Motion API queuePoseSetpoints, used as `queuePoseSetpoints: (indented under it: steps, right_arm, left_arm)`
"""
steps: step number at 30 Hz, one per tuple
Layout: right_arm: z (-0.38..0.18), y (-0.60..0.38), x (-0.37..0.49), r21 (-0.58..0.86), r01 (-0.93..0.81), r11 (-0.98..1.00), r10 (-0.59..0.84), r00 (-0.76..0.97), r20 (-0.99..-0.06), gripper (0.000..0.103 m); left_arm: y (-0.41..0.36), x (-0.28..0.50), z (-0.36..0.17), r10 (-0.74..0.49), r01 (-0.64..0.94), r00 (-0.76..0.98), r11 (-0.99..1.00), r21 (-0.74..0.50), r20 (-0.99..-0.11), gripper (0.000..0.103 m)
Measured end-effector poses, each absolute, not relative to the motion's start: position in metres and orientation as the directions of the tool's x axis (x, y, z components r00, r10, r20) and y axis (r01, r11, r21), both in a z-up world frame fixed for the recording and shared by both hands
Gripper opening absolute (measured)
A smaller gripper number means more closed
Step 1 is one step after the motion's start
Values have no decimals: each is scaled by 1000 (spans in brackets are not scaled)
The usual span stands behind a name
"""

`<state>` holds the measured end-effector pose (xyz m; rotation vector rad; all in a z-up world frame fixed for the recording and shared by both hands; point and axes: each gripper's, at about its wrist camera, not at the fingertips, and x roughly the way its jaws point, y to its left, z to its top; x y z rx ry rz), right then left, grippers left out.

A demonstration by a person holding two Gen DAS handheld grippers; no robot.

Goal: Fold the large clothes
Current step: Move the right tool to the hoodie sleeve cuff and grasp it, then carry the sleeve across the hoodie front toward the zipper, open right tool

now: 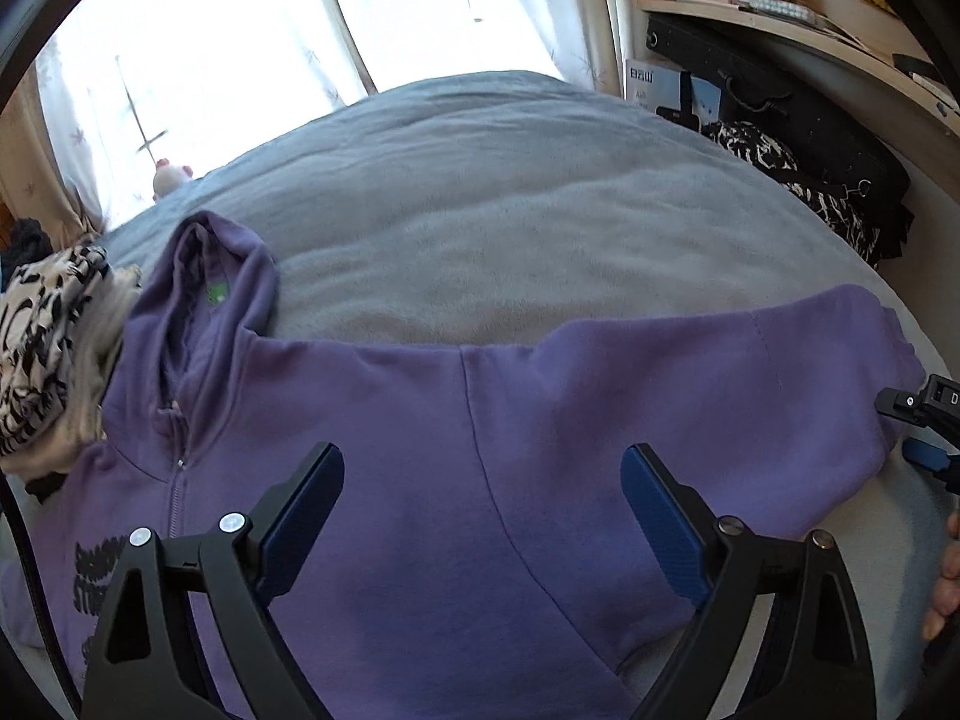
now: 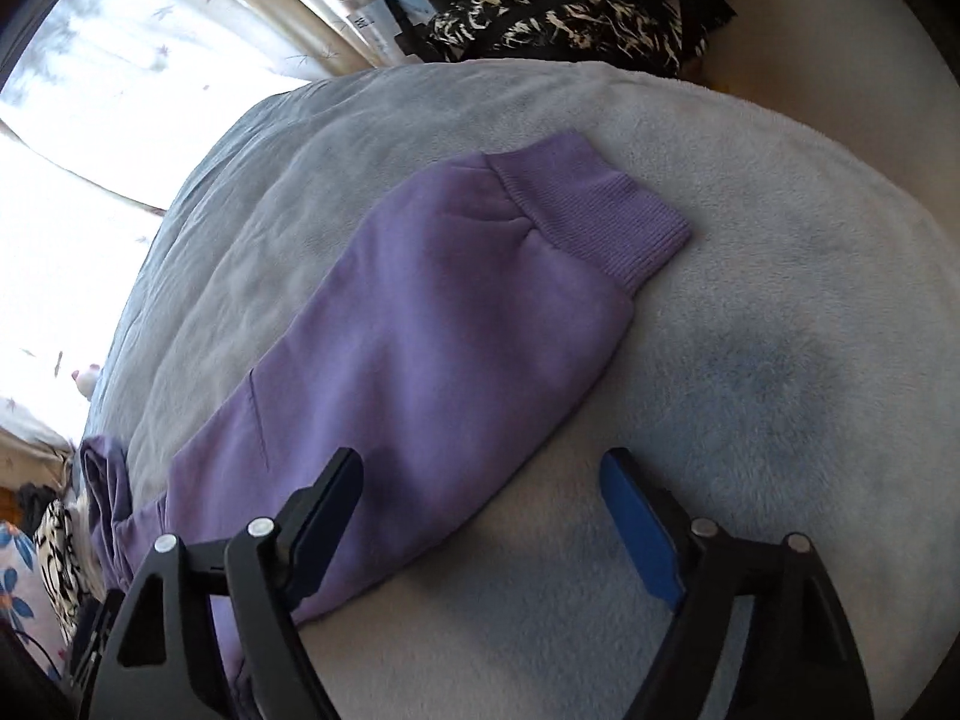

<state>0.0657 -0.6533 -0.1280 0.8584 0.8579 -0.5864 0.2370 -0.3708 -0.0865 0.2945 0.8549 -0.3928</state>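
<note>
Bare grey blanket (image 1: 510, 228) open beyond the purple hoodie (image 1: 450, 480), patterned clothes pile (image 1: 42, 348) crowding its left edge, black bag (image 1: 810, 138) and shelf (image 1: 780, 18) hemming the far right corner, curtains (image 1: 420, 0) behind.

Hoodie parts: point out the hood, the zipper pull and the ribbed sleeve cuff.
hood (image 1: 204, 276), left wrist view, on its lining.
zipper pull (image 1: 182, 463), left wrist view, on the metal tab.
ribbed sleeve cuff (image 2: 591, 204), right wrist view, mid-ribbing.

Left tool (image 1: 483, 516) — black frame, blue pads, silver screws; right tool (image 2: 483, 519) alike.
</note>
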Motion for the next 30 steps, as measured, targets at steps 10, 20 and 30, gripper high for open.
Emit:
queuePoseSetpoints:
  steps: [10, 20, 30]
  right_arm:
    - [-131, -658, 85, 420, 730, 540, -95, 549, -831, 12]
    - [-17, -540, 97, 325, 434, 840, -139, 752, -644, 10]
    - [-32, -347, 130, 74, 93, 993, -13, 700, -714, 13]
  left_arm:
    - [-359, 237, -96, -219, 452, 536, 890, 58, -815, 61]
    - [-289, 218, -50, -223, 408, 608, 911, 58, -762, 61]
    - [-170, 207, -36, -178, 268, 632, 963, -2, -754, 61]
